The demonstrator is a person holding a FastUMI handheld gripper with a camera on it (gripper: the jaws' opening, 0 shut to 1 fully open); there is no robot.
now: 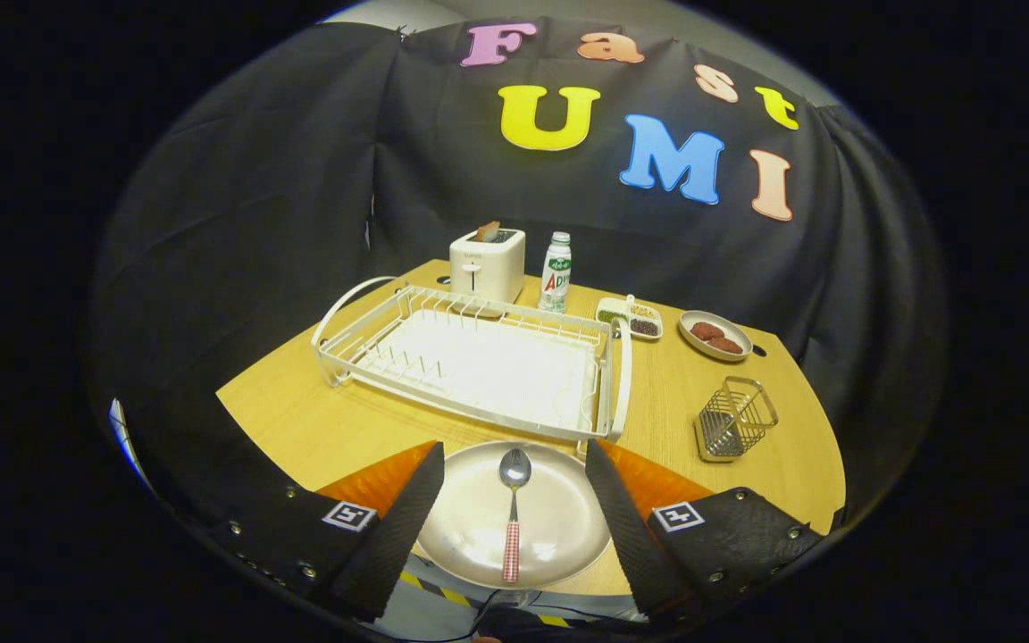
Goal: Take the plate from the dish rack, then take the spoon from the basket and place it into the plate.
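A pale round plate [479, 527] lies on the wooden table at its near edge, in front of the white dish rack [470, 357]. A spoon [513, 513] with a red checked handle rests in the plate, bowl pointing toward the rack. My gripper [514, 487] hangs above the plate with its fingers spread wide, one on each side of the plate, touching nothing. The small wire basket [734, 418] stands to the right of the rack.
Behind the rack stand a white toaster [487, 264] with a slice in it and a water bottle [556, 271]. A small divided dish [629, 317] and a plate with brown patties [715, 336] sit at the back right.
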